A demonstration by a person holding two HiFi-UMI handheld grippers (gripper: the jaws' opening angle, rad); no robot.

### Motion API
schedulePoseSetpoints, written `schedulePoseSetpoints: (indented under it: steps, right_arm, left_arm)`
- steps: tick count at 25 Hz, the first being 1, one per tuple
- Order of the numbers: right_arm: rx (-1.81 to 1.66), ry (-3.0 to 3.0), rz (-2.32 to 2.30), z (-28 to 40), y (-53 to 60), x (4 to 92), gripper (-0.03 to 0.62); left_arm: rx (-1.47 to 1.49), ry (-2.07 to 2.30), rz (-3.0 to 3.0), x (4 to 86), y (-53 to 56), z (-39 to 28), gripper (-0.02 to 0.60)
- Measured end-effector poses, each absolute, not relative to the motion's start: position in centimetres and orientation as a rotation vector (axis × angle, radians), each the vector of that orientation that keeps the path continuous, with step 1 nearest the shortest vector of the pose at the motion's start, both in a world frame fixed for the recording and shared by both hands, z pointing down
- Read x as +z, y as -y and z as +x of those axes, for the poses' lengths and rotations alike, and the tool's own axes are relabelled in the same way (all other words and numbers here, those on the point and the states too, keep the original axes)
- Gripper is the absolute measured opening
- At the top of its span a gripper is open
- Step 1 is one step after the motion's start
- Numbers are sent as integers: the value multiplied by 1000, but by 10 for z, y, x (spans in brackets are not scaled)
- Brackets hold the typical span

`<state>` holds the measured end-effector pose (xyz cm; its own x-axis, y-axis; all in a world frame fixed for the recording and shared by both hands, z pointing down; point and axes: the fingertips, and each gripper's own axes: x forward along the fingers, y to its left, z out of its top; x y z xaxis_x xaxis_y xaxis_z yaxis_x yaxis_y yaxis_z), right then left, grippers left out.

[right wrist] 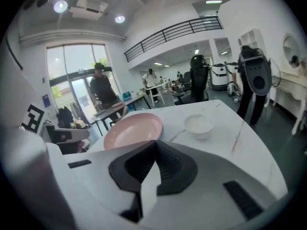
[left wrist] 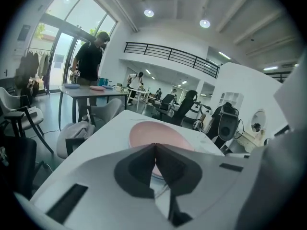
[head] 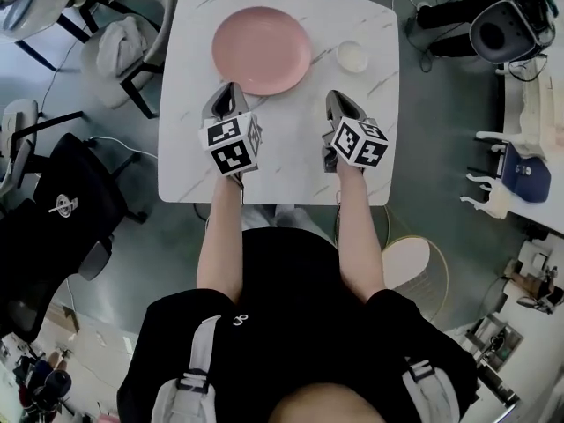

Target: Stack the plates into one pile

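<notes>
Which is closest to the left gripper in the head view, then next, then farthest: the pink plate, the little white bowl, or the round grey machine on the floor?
From the left gripper:
1. Pink plate, right in front of its tips.
2. Little white bowl, farther right on the table.
3. Round grey machine, far right, off the table.

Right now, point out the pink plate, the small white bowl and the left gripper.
pink plate (head: 261,49), head view, centre of its face
small white bowl (head: 352,55), head view, its inside
left gripper (head: 233,86), head view, between its shut fingertips
</notes>
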<state>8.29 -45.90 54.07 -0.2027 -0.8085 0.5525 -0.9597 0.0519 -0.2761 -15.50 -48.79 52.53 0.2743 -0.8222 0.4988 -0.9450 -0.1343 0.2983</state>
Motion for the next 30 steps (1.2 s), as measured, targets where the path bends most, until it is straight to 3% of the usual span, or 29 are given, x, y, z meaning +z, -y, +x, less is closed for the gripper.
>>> schedulePoseSetpoints:
  steps: [5,16,30]
  right_arm:
    - [767,2437,1705,70,431,479,8]
    - [374,2459,1837,165,342,380,8]
    - [139,2545,1885,197,293,319,6]
  left_arm:
    - [216,1617,2086,480,448,-121,17]
    - [171,1661,2378,395,355,-18,17]
    - [141,1746,2511,332,312,9,17]
